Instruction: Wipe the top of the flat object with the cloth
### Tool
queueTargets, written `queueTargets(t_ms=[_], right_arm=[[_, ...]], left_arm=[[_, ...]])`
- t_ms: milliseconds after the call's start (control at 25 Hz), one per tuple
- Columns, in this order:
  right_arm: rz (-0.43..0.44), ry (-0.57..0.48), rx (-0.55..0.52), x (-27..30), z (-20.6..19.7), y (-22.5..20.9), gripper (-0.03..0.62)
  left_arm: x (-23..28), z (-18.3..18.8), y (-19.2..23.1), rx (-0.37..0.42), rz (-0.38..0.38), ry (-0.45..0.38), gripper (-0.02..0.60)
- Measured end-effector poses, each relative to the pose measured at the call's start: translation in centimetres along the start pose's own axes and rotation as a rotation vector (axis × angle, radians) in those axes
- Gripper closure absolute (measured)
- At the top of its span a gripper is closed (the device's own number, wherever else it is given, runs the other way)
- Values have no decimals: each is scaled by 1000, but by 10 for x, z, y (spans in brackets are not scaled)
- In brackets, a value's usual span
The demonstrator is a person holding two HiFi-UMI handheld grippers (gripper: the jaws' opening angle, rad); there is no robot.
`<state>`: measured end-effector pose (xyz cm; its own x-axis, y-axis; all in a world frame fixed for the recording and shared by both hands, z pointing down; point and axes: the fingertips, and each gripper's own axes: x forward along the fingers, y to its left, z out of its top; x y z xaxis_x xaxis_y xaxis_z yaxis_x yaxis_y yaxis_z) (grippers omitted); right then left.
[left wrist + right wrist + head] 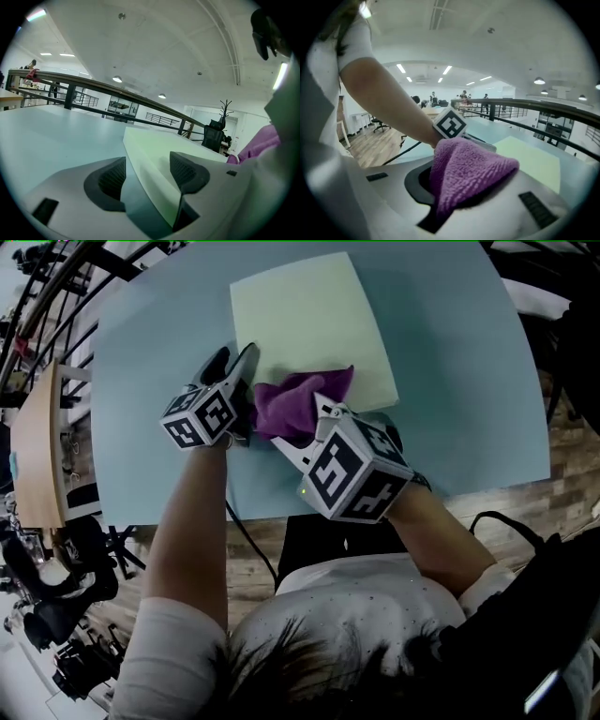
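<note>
Head view: flat object (pixel 309 324) = pale yellow-green slab lying flat on the blue table (pixel 469 381), far side of centre, near edge toward me. Looks like foam board, so I judge it light and fairly stiff, with a top that dents easily. It would probably slide on the smooth table if rubbed hard, so it wants pinning at an edge, not lifting.

Cloth (pixel 298 397) is purple terry, soft and floppy, and bunches up. Best pinched at a fold so a loose pad hangs free for wiping. It sits over the slab's near edge, partly above the table. Whether it presses on the top I cannot tell.

My right gripper (pixel 471 190): jaws clamped on the cloth, the wad fills the gap between them and spills forward over the tips. Nothing else is in the grip.

My left gripper (pixel 147 176): jaws spread wide, pinching nothing. They straddle the slab's near-left edge: one jaw over the slab top, the other beside it over bare table, with a strip of table showing between that pad and the slab's side. Reads as bracing the slab, but contact on top is not certain.

Most of the slab top is bare, away from the cloth.
</note>
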<state>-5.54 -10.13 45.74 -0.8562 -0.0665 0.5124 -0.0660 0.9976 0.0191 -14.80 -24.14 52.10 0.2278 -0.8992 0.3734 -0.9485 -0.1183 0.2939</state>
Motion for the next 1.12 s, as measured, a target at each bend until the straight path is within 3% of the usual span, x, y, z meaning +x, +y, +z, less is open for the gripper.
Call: queueTargets(t_ms=[120,200,360,680,1120], right_arm=[[4,156,-76,28,-20,3,563],[10,198,-72,34,-28,2,563],[56,210,8,34,-29,1,563],[87,245,36,27,-35,2,563],[10,253,69,3,-52,-10,563]], left_arm=[[1,0,4,-4,1,-2,295],[-1,2,6,-4,5,-8,295],[-2,0,5,-7,5,-4,295],[-1,-3,-1,-11,0,9,295],[0,-4,5,-12,8,18,295]])
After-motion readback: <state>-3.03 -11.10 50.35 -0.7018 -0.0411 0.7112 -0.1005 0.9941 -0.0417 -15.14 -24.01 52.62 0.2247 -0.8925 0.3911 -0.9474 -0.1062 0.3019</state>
